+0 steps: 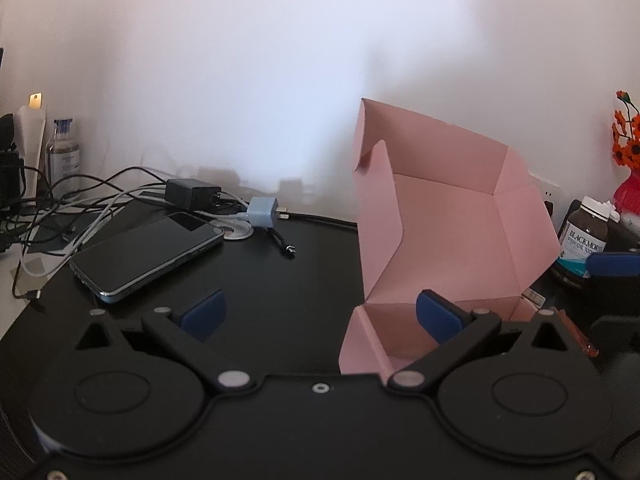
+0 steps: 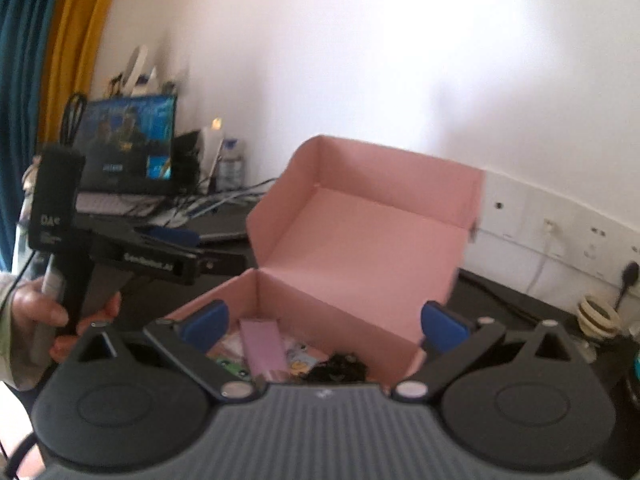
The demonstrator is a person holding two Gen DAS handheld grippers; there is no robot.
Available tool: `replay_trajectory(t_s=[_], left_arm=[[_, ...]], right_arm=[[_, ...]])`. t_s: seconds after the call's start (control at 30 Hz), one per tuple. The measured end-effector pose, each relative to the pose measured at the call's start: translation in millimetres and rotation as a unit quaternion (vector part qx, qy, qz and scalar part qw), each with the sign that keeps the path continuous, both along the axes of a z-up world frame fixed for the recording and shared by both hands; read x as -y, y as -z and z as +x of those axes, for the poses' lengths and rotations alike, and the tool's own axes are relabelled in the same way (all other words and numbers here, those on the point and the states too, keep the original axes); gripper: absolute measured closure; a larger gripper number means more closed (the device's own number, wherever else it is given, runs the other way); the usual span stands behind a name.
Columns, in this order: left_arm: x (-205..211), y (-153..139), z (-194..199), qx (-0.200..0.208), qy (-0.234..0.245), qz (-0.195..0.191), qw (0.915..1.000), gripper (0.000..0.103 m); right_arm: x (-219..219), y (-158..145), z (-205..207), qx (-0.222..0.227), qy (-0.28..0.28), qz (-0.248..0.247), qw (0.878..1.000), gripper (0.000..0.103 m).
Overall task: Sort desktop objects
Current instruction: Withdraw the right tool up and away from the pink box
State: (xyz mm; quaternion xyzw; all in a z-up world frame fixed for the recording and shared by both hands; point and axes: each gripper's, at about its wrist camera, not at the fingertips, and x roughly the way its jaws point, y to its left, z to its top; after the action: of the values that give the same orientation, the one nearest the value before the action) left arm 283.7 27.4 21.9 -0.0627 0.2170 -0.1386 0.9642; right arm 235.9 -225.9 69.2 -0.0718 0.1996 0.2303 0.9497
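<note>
An open pink cardboard box point(image 1: 460, 224) stands on the black desk, its lid raised. My left gripper point(image 1: 320, 316) is open beside the box's near left corner, its right pad point(image 1: 436, 316) in front of the box wall, nothing between the pads. In the right wrist view the pink box point(image 2: 360, 236) lies straight ahead and holds a pink flat card point(image 2: 264, 346), small printed items and a black tangled object point(image 2: 340, 368). My right gripper point(image 2: 324, 326) hangs wide open over the box's near edge, holding nothing. A black phone point(image 1: 148, 256) lies left of the box.
Behind the phone sit a black adapter point(image 1: 192, 194), a pale blue charger plug point(image 1: 262, 210) and tangled cables point(image 1: 80, 200). A brown supplement bottle point(image 1: 582, 240) and a red vase with orange flowers point(image 1: 626, 152) stand right. A hand point(image 2: 36, 316) holds the left gripper's handle; a laptop point(image 2: 128, 144) is behind.
</note>
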Motion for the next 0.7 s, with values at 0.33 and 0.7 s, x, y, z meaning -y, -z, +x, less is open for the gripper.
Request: replay_trajectory(t_s=[0.33, 0.7], left_arm=[[14.5, 0.4, -14.4, 0.037, 0.012, 0.036, 0.9986, 0.000], [26.8, -3.7, -33.6, 0.079, 0.004, 0.068, 0.9945, 0.000]], right_arm=[[41.9, 8.6, -31.4, 0.013, 0.058, 0.029, 0.998, 0.001], [85.5, 32.5, -44.0, -0.015, 0.095, 0.044, 0.994, 0.001]])
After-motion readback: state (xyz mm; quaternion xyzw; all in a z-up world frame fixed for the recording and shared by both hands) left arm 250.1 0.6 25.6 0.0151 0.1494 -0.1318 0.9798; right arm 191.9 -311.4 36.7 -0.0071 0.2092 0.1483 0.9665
